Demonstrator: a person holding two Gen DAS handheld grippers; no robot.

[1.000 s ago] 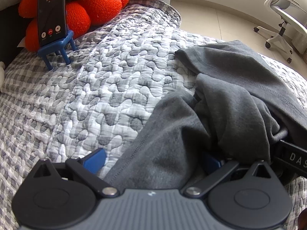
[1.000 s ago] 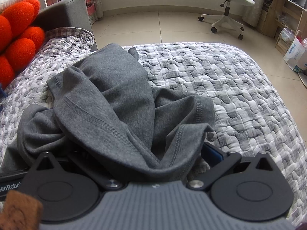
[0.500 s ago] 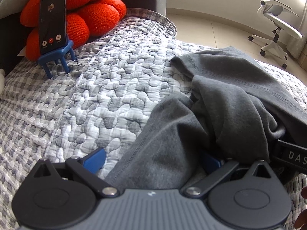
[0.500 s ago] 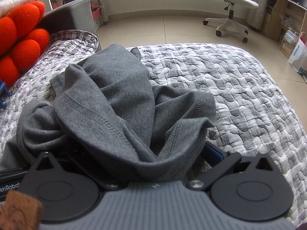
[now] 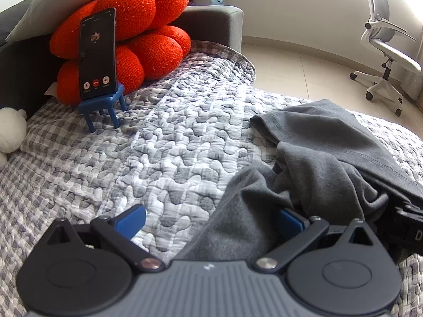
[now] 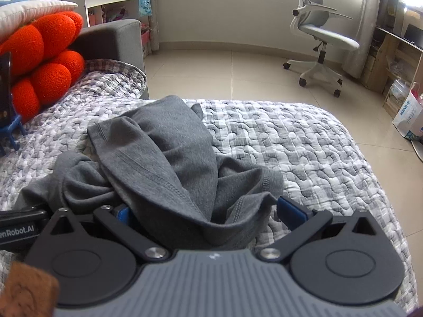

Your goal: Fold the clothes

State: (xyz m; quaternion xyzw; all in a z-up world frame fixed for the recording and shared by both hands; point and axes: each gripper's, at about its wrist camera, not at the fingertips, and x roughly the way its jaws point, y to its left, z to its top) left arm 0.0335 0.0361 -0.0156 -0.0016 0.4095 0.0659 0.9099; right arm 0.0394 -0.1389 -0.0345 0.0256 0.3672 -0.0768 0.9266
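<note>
Both views have tilted up over the last second: more of the room shows now, the orange cushion (image 5: 132,34) and the phone (image 5: 97,55) on its little blue stand (image 5: 105,105) sit lower in the left view, and the office chair (image 6: 320,42) has dropped into the right one. You seem to be lifting or rocking both tools back, and the grey garment (image 6: 164,158) has come along without slipping. It lies bunched on the quilted bedspread (image 5: 171,142), nearest you, draped over the fronts of both tools. Your left gripper (image 5: 211,219) stands wide apart; cloth runs between the blue pads, against the right pad (image 5: 290,220), while the left one is bare over the quilt. So it is not clamped there. Your right gripper (image 6: 201,211) is likewise spread, with a stitched hem sagging into the gap; the left pad is mostly buried, so I cannot tell whether anything is truly pinched. My reading: the fold has barely begun. The garment remains a heap, no flat panel anywhere, and it wants spreading out first.
</note>
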